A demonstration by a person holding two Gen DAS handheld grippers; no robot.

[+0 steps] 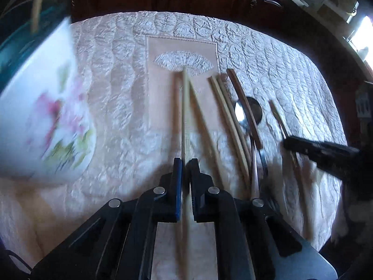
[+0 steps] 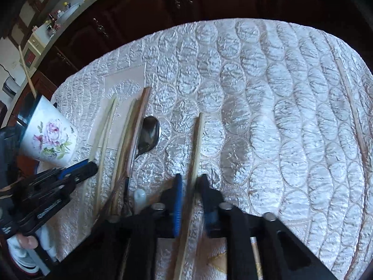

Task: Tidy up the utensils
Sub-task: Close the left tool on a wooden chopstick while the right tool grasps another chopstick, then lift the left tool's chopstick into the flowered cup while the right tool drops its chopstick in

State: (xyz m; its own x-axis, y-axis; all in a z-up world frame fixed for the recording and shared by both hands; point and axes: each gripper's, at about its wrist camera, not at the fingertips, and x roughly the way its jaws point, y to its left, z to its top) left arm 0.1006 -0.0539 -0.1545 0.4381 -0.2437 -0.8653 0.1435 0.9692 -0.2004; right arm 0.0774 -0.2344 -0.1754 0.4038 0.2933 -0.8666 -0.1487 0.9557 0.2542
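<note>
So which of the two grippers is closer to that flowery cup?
Left. The left gripper sits right beside the flowery cup, jaws shut on a pale chopstick. The right gripper is farther off, past the spoon.

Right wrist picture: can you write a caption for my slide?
Right tool shut on a wooden chopstick over the quilted tablecloth, with a spoon and flowered cup nearby.

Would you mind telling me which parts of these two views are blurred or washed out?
Left wrist view: the floral cup is smeared by motion blur, and the window at the right blows out white. Right wrist view: the cup is sharp, while the right gripper is blurred.
</note>
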